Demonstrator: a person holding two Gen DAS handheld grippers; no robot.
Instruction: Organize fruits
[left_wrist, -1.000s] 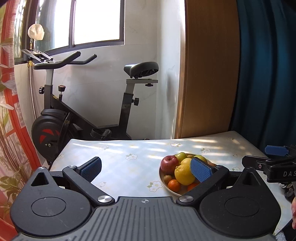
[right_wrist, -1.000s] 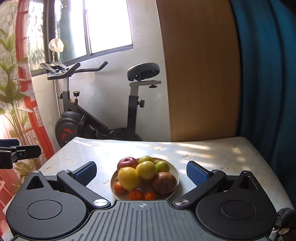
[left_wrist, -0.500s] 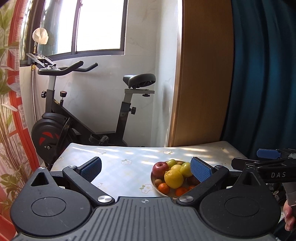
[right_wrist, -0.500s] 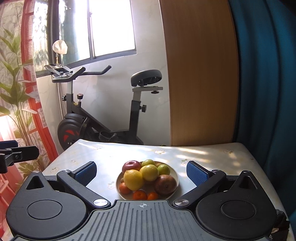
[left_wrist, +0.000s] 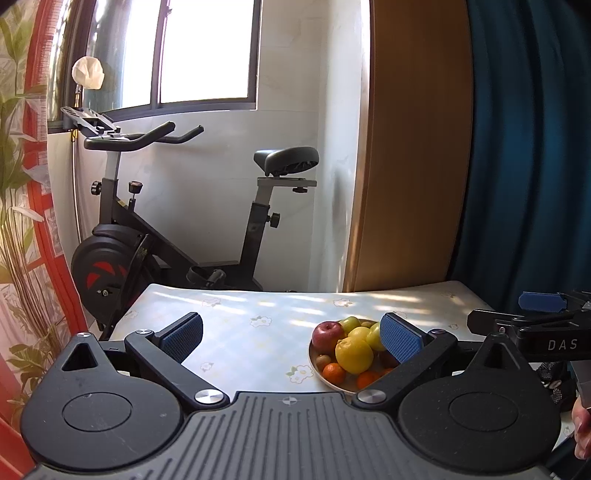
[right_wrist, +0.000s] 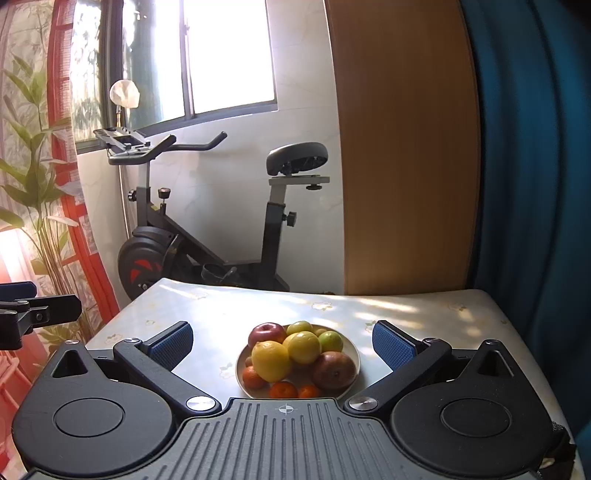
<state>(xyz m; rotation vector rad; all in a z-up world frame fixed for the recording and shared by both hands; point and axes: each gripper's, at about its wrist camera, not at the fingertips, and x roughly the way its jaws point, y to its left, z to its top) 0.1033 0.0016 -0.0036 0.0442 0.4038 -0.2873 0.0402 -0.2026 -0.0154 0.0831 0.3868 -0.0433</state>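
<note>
Hovering w/ fingers spread wide & empty, left gripper (left_wrist: 290, 338) & right gripper (right_wrist: 282, 343) face fruits (right_wrist: 295, 356) piled on plate (right_wrist: 352, 347) on table (right_wrist: 229, 314); stage unclear, either sorted or awaiting sorting.

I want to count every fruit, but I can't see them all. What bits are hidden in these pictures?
- Left wrist view: the right side of the plate sits behind the left gripper finger pad.
- Right wrist view: the plate's near rim and the small oranges are cut off by the right gripper body.
- Both views: fruit under the yellow lemon pile is covered, so no full count.
</note>
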